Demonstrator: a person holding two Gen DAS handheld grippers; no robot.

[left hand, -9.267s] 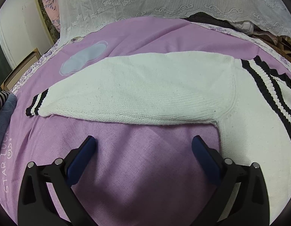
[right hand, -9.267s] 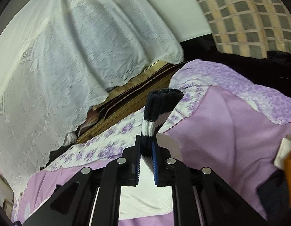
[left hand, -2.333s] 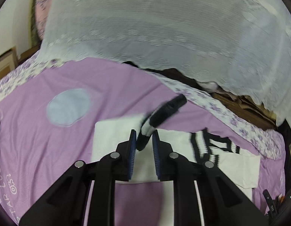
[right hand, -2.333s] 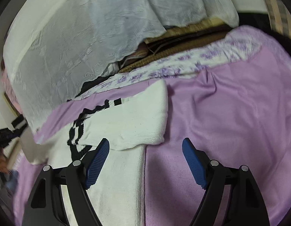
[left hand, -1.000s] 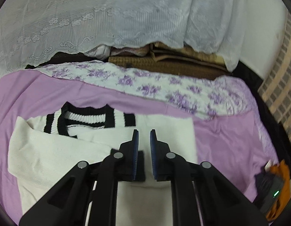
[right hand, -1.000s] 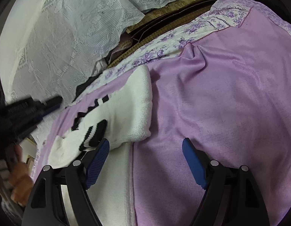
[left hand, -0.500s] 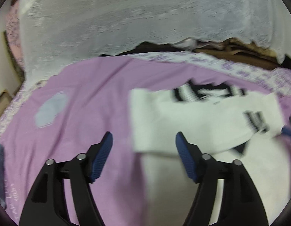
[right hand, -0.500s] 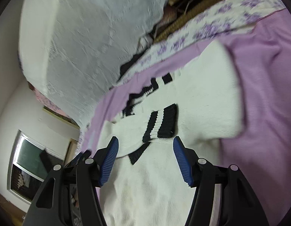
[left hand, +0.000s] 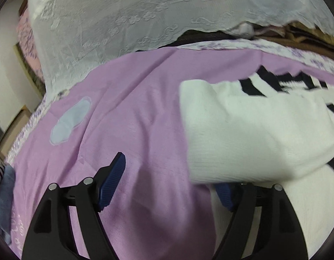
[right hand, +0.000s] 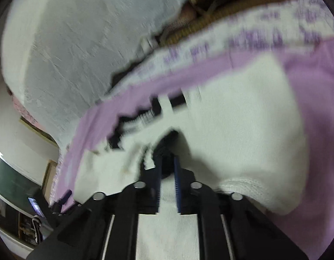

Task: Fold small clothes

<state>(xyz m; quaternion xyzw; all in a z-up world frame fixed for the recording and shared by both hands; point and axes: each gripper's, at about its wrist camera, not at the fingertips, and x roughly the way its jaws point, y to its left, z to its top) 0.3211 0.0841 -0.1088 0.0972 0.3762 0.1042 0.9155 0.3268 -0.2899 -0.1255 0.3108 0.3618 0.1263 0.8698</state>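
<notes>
pinching the black cuff of a folded sleeve, the right gripper (right hand: pixel 167 173) has just closed its blue pads on the white sweater (right hand: pixel 242 134); the view is blurred. the left gripper (left hand: pixel 169 182) has just been opening and stands spread, one pad (left hand: pixel 111 184) over bare cloth, the other tucked under the sweater's folded sleeve, gripping nothing. the sweater, white with black stripes, lies on a purple bedspread (left hand: pixel 128 99). a pale oval patch (left hand: pixel 69 121) marks the spread. behind hangs a white lace cover (left hand: pixel 134 17).
</notes>
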